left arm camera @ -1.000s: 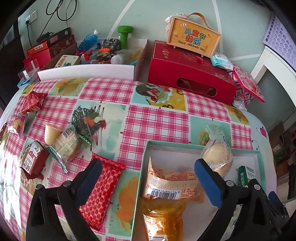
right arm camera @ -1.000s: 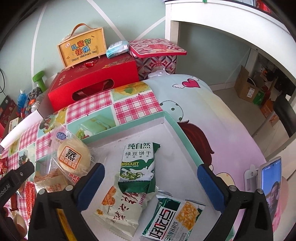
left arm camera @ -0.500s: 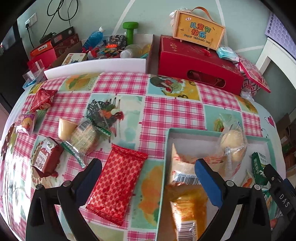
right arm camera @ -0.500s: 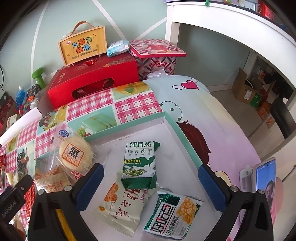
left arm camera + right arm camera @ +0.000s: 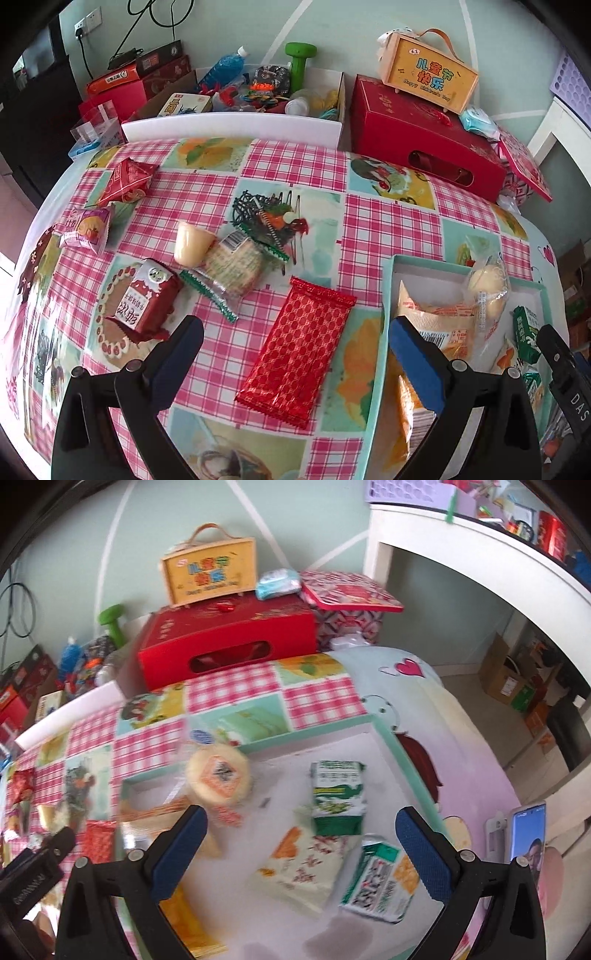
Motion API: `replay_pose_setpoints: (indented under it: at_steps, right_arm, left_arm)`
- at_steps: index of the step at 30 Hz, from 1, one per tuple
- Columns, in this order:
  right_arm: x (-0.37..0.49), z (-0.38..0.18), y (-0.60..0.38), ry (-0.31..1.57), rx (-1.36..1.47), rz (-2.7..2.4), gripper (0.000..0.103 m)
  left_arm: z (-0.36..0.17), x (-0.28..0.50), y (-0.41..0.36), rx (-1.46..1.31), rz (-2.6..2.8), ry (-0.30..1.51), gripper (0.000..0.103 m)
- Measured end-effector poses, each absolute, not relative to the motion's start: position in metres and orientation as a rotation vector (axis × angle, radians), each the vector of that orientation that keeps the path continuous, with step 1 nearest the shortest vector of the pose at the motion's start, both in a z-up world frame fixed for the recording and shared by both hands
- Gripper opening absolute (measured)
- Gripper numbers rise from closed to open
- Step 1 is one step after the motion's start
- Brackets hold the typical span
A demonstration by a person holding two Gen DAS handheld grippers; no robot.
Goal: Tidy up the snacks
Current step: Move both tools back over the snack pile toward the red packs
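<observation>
Left wrist view: my left gripper [image 5: 295, 347] hangs with fingers spread wide and empty over a red wafer packet [image 5: 297, 350] on the checked tablecloth [image 5: 391, 225], the teal tray [image 5: 386, 295] at three o'clock. My right gripper [image 5: 301, 830], equally agape, hovers above the tray's green biscuit pack [image 5: 338, 797].

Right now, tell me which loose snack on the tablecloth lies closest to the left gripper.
The long red foil packet, lying flat between the open left gripper fingers, beside the tray. The other loose snacks sit farther left and back.
</observation>
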State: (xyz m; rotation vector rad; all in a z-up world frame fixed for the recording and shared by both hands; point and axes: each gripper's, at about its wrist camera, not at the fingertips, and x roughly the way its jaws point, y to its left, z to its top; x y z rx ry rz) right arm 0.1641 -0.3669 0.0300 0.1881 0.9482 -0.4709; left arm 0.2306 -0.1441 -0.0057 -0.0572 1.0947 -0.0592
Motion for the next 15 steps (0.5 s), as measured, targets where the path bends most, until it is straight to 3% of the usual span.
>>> replay_pose_setpoints:
  at_steps: [15]
  right_arm:
    - [0.169,0.040,-0.320,0.967,0.183,-0.425,0.103]
  left_arm:
    - [0.011,0.219,-0.071,0.000,0.038,1.038,0.100]
